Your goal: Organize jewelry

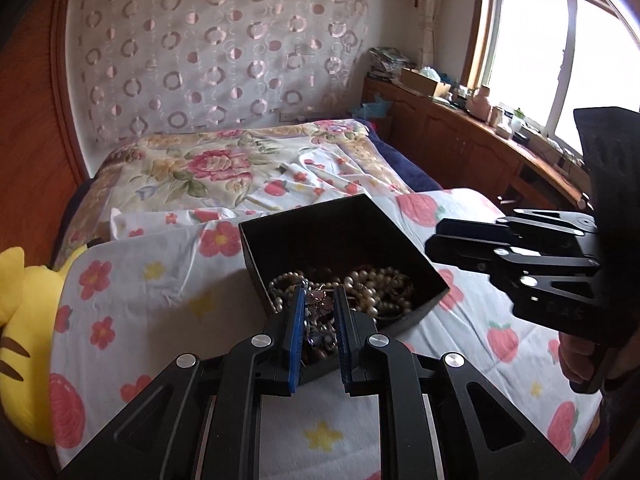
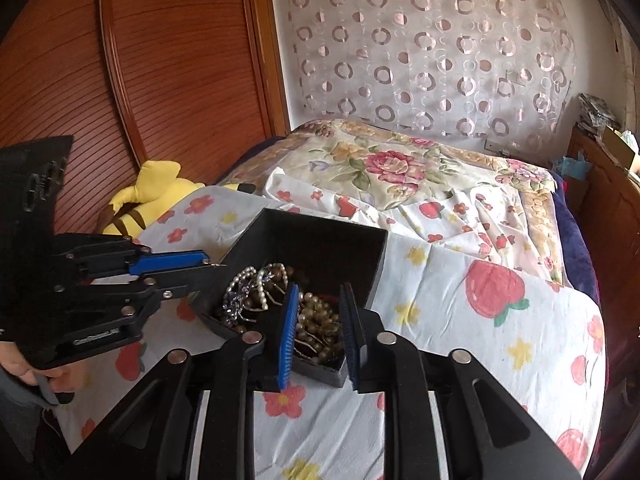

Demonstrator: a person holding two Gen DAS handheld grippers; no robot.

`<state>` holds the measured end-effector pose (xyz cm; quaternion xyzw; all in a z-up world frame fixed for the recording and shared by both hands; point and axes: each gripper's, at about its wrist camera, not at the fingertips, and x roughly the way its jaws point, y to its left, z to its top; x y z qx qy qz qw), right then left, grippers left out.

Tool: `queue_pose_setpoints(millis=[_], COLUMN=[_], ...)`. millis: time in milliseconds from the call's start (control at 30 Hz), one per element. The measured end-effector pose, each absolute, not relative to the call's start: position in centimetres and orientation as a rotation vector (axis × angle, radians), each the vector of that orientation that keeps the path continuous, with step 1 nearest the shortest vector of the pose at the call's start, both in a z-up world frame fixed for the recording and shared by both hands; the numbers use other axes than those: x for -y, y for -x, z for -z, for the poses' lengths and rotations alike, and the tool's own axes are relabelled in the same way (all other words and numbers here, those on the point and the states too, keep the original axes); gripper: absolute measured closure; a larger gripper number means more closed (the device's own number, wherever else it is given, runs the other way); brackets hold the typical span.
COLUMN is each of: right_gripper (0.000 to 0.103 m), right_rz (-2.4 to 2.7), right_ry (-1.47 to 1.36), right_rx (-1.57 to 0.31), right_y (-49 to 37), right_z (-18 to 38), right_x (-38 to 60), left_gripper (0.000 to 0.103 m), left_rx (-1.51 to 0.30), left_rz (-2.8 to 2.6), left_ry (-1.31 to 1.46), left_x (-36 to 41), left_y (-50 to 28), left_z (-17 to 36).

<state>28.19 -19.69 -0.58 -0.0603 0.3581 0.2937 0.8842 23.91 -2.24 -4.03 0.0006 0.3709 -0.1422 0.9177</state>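
A black open box [image 1: 304, 216] [image 2: 320, 220] sits on the flowered sheet, holding a tangle of pearl strands [image 1: 380, 280] [image 2: 256, 280] and brown beads [image 2: 320, 316]. My left gripper [image 1: 319, 300] hovers over the box's near corner, shut on a small pink flower piece [image 1: 320, 303] with a chain hanging below it. In the right wrist view the left gripper [image 2: 200, 274] comes in from the left, with a thin metal tip poking out past its blue pad. My right gripper [image 2: 320, 300] [image 1: 434, 240] is above the box's near side, open, with nothing between its pads.
The flowered sheet [image 2: 460, 320] lies over a rose-patterned quilt [image 1: 208, 160]. A yellow plush toy [image 1: 24, 320] [image 2: 152, 196] rests at the bed's left edge by the wooden headboard. A cluttered wooden cabinet [image 1: 460, 120] runs under the window at right. Hands [image 1: 576, 356] [image 2: 24, 360] hold the grippers.
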Motion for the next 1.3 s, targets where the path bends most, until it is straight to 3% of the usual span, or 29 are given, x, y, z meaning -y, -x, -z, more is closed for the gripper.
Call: queue_pose_setpoints(millis=[100,167,233,300,433,633,900,1067,1300], right_gripper=[0.072,0.072,0.071,0.065,0.064,0.042,0.012,0.002,0.002], right_rz=[-0.606,-0.599,-0.594,-0.581,-0.549,-0.479,-0.446,-0.413,-0.351], right_ry=[0.133,0.133,0.132,0.139,0.124,0.092,0.014,-0.014,-0.028], right_rx=[-0.731,-0.724,-0.715,-0.703,-0.667,-0.576,-0.453,-0.399,-0.380], right_y=[-28.0,-27.8,-27.3,-26.7,-24.9,-20.8,-14.5,-11.1,-7.6], right_z=[0.2,0.0,0.0,0.0,-0.3,-1.3,-3.1,-3.7,-3.3], right_x=[19.7,20.0,20.3,20.6,21.5,23.6,25.3,26.2,26.8], left_gripper=[0.089,0.083,0.050,0.045,0.027,0.008,0.008,0.008,0.008], left_rx=[-0.761,-0.759,-0.743,-0.719,-0.679,-0.583,-0.493,-0.456,-0.464], left_rz=[0.276,0.273,0.264,0.258,0.218,0.151,0.138,0.110,0.073], left_ry=[0.007,0.012,0.006,0.001,0.001,-0.002,-0.036,-0.063,-0.030], left_x=[2.2,2.2,2.2,2.3,2.1,1.8,2.8,3.6,3.1], left_y=[-24.2,-24.1,-24.0,-23.6,-22.1,-18.0,-12.4,-8.9,-5.7], left_z=[4.1,4.2,4.0,3.6,3.0,2.0,0.3,0.0,0.1])
